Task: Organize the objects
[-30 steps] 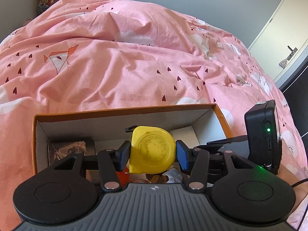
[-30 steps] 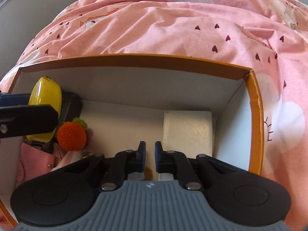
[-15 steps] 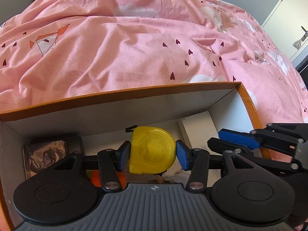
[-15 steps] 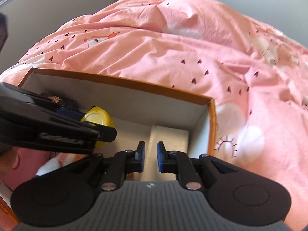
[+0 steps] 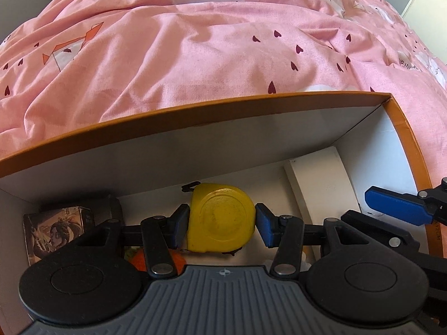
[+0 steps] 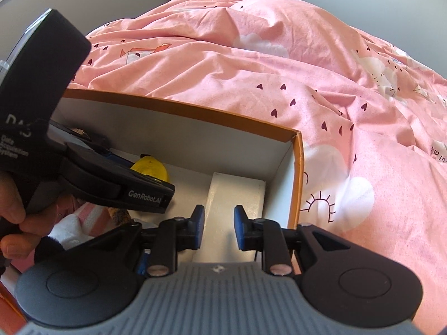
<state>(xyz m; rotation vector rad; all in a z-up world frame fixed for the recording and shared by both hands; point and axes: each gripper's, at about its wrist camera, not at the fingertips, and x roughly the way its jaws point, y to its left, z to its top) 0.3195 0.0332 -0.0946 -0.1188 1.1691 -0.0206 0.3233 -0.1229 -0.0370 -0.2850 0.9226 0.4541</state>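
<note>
My left gripper (image 5: pixel 220 224) is shut on a yellow tape measure (image 5: pixel 220 220) and holds it low inside an orange-rimmed cardboard box (image 5: pixel 195 111) on the bed. The tape measure also shows in the right wrist view (image 6: pixel 151 169), partly hidden behind the left gripper's body. My right gripper (image 6: pixel 216 230) is open and empty above the box's right end, over a white box (image 6: pixel 237 195). One of its blue fingertips (image 5: pixel 396 209) shows in the left wrist view.
Inside the box are a picture-printed card box (image 5: pixel 56 231) at the left, an orange knitted toy (image 5: pixel 139 261), a white box (image 5: pixel 321 184) at the right and pink-white cloth (image 6: pixel 81 220). A pink duvet (image 5: pixel 195 50) surrounds the box.
My left gripper has lowered the tape measure deeper into the box. My right gripper has drawn back and upward and opened its fingers from nearly shut.
</note>
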